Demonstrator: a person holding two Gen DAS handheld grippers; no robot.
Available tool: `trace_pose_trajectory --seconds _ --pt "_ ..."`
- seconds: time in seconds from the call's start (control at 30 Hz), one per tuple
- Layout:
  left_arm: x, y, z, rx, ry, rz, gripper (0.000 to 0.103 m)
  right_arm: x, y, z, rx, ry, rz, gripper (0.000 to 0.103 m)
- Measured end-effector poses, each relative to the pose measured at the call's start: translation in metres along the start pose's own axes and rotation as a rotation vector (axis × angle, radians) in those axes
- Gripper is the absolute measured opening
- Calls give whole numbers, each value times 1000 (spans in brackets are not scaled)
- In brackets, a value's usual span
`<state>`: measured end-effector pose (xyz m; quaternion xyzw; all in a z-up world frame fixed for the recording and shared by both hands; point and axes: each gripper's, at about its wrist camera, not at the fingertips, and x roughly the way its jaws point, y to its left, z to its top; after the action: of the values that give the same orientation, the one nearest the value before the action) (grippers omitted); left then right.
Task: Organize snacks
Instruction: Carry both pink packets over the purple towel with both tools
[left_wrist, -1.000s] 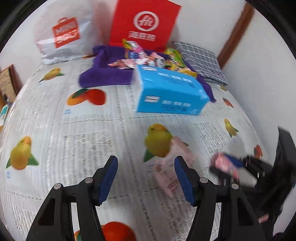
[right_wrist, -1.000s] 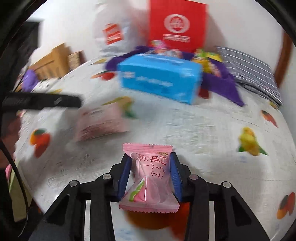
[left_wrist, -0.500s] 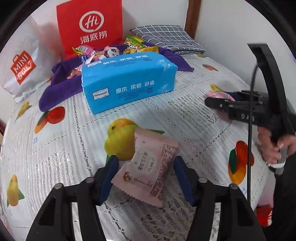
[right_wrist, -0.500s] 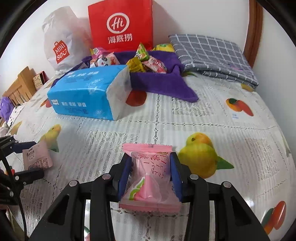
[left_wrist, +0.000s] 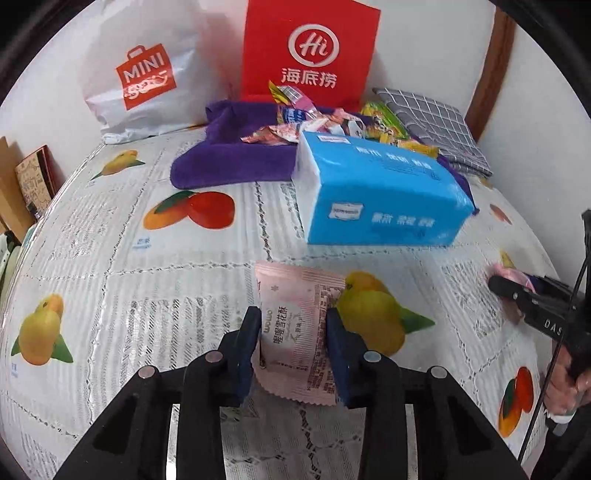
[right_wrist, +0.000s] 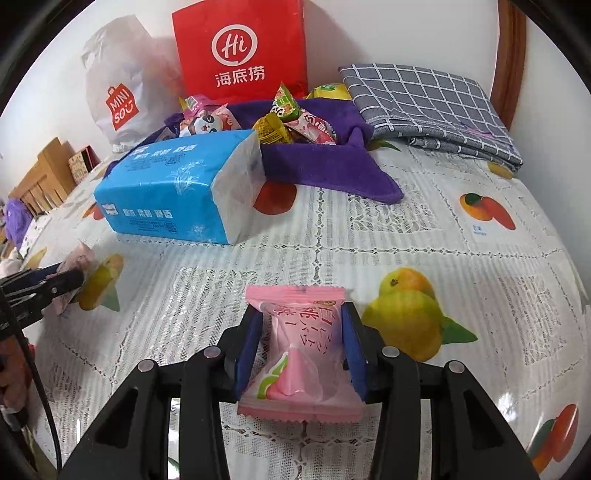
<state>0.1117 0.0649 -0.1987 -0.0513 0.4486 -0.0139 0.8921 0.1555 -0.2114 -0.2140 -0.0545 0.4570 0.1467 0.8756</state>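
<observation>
Snack pile (right_wrist: 295, 122) half-hidden behind tissue pack (right_wrist: 181, 188), left tongs (left_wrist: 291, 347) closing on pale packet (left_wrist: 295, 332) (edges covered), right tongs (right_wrist: 301, 350) easing off pink packet (right_wrist: 299, 350).

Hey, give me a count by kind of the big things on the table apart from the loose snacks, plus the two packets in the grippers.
Shopping bags: 2, the red bag and the white bag
Tissue packs: 1, the blue tissue pack
Cloths: 2, the purple towel and the grey checked cloth
Gripped packets: 2, the pale pink packet and the bright pink packet
Total: 7
</observation>
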Motion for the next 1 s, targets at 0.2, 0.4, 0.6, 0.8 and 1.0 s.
trace_pose_trajectory --seconds 0.2,0.4,0.6,0.8,1.0 --pt "6 -5 4 26 5 36 37 2 6 0 -25 5 12 55" --pt "4 1 4 -7 -1 -15 38 2 5 0 -22 4 23 57" --pt "5 0 4 -6 0 -25 40 3 5 0 -27 6 22 58" --pt "4 3 4 -22 -4 -9 32 2 4 1 -29 4 -15 44" --pt "3 4 5 -32 -4 -6 30 -1 -3 0 12 -5 -25 32"
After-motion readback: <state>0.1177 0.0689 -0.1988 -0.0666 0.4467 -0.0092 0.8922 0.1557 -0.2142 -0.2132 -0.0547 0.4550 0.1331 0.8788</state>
